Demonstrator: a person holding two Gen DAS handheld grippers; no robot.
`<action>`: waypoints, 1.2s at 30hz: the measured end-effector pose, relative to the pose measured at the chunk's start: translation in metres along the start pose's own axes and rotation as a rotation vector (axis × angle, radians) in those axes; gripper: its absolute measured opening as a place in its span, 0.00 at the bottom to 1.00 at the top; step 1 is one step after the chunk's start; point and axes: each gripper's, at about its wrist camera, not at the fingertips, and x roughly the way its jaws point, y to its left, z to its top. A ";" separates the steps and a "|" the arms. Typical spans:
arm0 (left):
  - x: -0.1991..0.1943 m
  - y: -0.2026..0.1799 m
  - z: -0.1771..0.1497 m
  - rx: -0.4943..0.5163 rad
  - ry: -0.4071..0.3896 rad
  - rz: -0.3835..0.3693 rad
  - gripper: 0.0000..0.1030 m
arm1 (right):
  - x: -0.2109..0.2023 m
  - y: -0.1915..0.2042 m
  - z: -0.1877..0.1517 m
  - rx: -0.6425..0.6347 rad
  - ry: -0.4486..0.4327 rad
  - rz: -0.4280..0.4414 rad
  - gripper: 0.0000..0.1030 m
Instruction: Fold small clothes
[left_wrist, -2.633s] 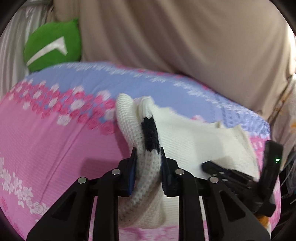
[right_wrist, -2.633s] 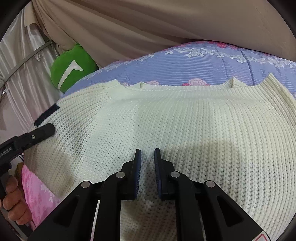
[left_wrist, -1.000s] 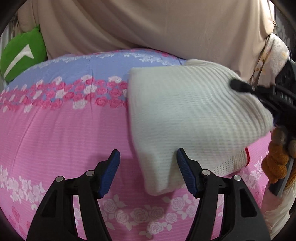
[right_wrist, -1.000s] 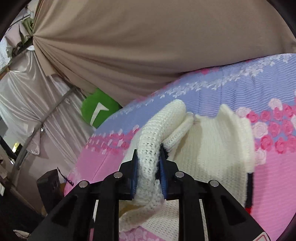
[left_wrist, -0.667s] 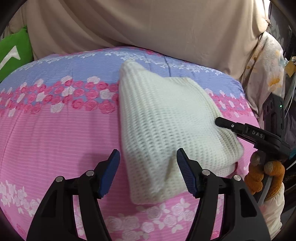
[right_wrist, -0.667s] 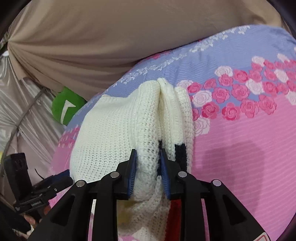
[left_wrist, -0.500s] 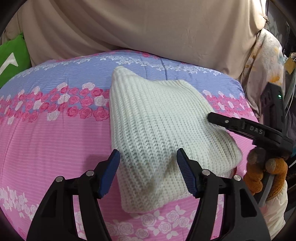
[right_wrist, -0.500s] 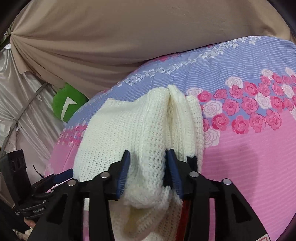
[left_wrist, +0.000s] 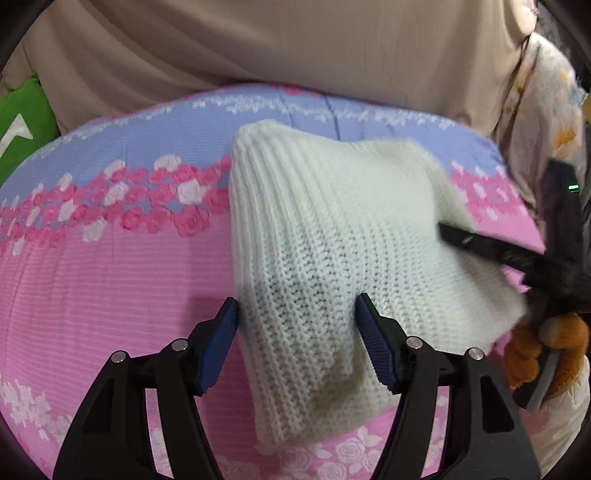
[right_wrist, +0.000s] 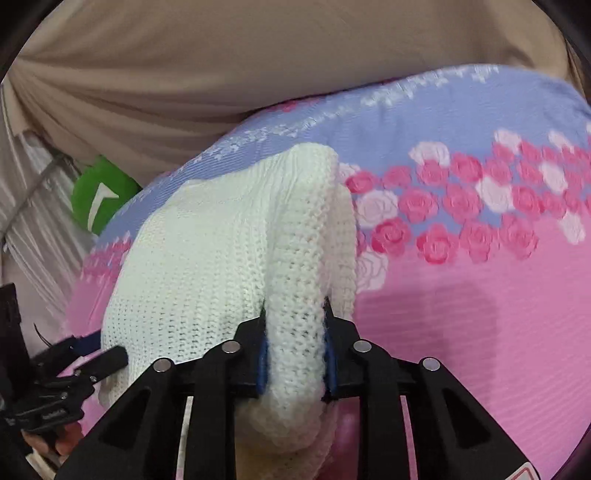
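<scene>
So the folded cream knit sweater (left_wrist: 332, 236) is the landmark here, lying on the pink and lavender rose-print bedspread (left_wrist: 92, 277). Far to its left there's a green cushion (left_wrist: 18, 125) poking out by the beige curtain (left_wrist: 277, 40). The left gripper (left_wrist: 297, 314) sits at the sweater's near-left corner, fingers (left_wrist: 221, 339) spread wide either side of the knit, not squeezing it. On the sweater's right edge, the right gripper (right_wrist: 293, 332) has its fingers pressed onto a thick rolled fold, pinching it, with a gloved hand (left_wrist: 543, 350) behind it
</scene>
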 end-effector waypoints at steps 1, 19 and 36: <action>0.002 0.000 -0.002 0.002 -0.006 0.012 0.64 | -0.010 0.002 0.001 0.014 -0.010 0.006 0.24; -0.012 0.005 -0.025 0.017 0.024 0.019 0.59 | -0.091 0.044 -0.089 -0.104 -0.082 0.143 0.09; -0.042 -0.006 0.025 0.030 -0.125 0.030 0.59 | -0.062 0.031 0.005 -0.110 -0.093 -0.086 0.40</action>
